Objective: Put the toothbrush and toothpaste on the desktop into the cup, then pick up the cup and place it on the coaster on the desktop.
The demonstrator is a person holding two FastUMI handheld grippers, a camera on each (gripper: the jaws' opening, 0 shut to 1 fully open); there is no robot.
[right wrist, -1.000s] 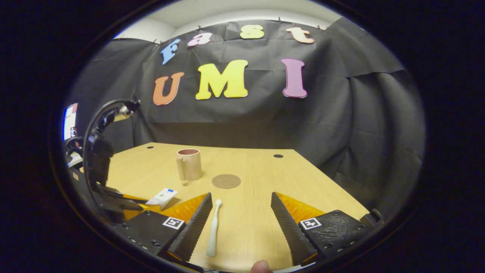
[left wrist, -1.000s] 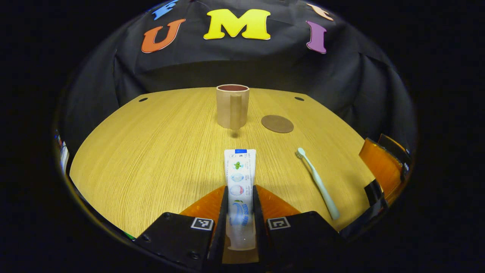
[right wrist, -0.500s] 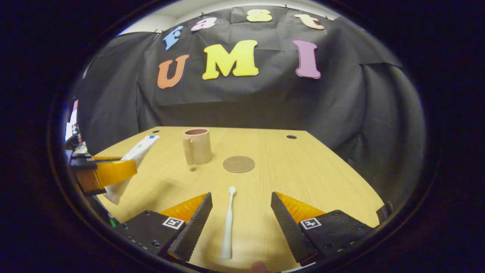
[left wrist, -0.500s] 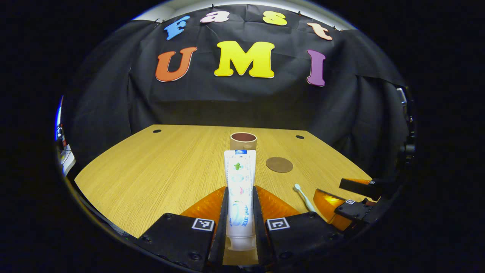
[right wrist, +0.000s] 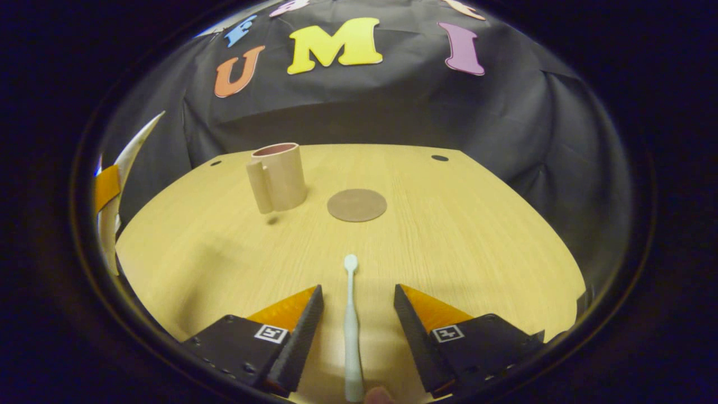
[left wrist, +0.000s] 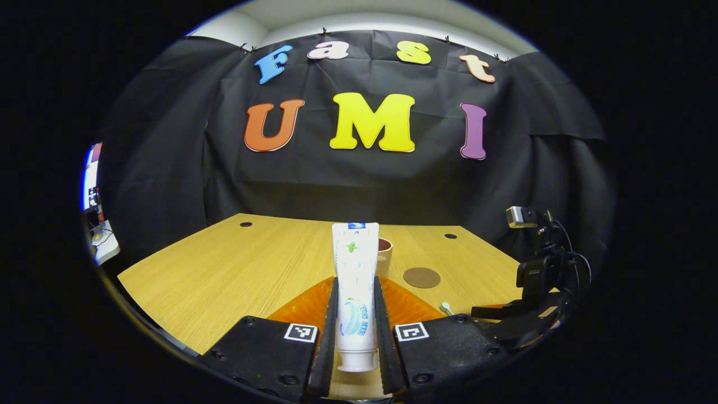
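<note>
Left gripper view
Left gripper [left wrist: 355, 314]: at 6 o'clock, both fingers clamped on the toothpaste, one on each flank of the tube.
Toothpaste [left wrist: 354, 280]: white tube standing upright between the fingers, cap end down near the gripper body, flat crimped end up, lifted clear of the desktop.
Cup [left wrist: 384, 255]: tan, dark inside, mostly hidden behind the tube; a slice of rim and wall shows at the tube's 3 o'clock side.
Coaster [left wrist: 421, 277]: round brown disc flat on the desktop, at 4 o'clock from the cup, apart from it.
Toothbrush [left wrist: 446, 307]: just its pale head shows, at 5 o'clock from the coaster, above the gripper body.
Desktop [left wrist: 224, 275]: light wood, two small dark holes near the far edge.
Right gripper [left wrist: 505, 314]: at 4 o'clock, low by the desktop's edge, with a small camera on top; its grip cannot be told from here.

Right gripper view
Right gripper [right wrist: 355, 306]: at 6 o'clock, fingers spread wide, one either side of the toothbrush handle, neither touching it.
Toothbrush [right wrist: 351, 325]: flat on the desktop, head toward 12 o'clock, handle toward 6 o'clock.
Coaster [right wrist: 357, 205]: at 12 o'clock from the brush head, well apart.
Cup [right wrist: 277, 177]: upright, handle facing 8 o'clock, just beside the coaster at its 10 o'clock.
Toothpaste [right wrist: 120, 185]: at 9 o'clock, raised off the desktop.
Desktop [right wrist: 477, 235]: light wood.
</note>
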